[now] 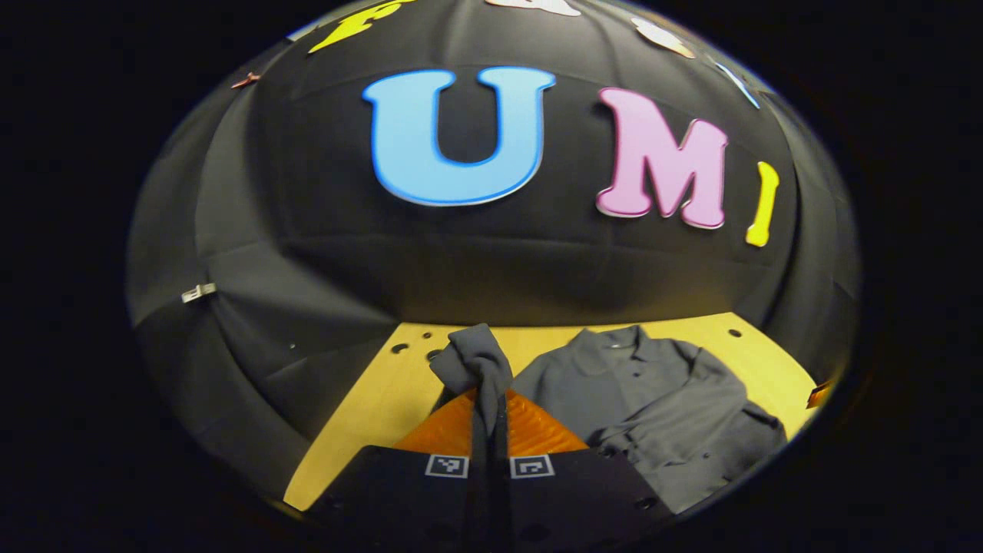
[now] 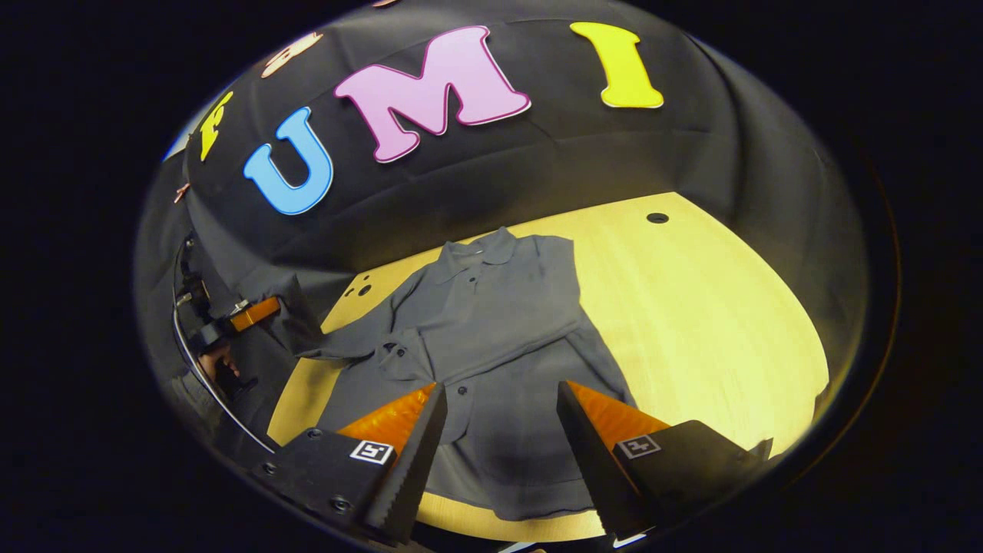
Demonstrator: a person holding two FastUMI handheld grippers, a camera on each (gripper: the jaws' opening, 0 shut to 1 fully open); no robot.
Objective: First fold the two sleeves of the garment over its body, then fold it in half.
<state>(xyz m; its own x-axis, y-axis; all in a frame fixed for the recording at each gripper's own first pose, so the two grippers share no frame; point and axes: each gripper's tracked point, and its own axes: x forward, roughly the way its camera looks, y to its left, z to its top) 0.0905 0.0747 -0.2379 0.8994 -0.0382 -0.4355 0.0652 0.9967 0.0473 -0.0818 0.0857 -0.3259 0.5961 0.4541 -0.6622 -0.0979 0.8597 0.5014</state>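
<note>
- Left gripper view: the left gripper (image 1: 489,430) has its jaws closed on a bunch of grey cloth, the end of one sleeve (image 1: 474,359), which stands up in a knot just above the fingertips at lower centre of the frame.
- The rest of the grey garment (image 1: 653,399) lies on the pale wooden bench (image 1: 369,415) to the right of the jaws, in the lower right of the frame, collar toward the booth wall.
- Right gripper view: the right gripper (image 2: 501,430) hangs over the garment (image 2: 491,330) with its jaws spread wide and nothing between them; the cloth lies flat below the gap, not touched by either finger.
- The shirt's collar points to the upper centre of the frame and its hem runs close to the bench's (image 2: 706,322) near edge, between and below the two fingers.
- One sleeve (image 2: 338,349) stretches toward the left of the frame, where the other gripper (image 2: 249,313) and a hand (image 2: 219,361) holding it show at the left edge.
</note>
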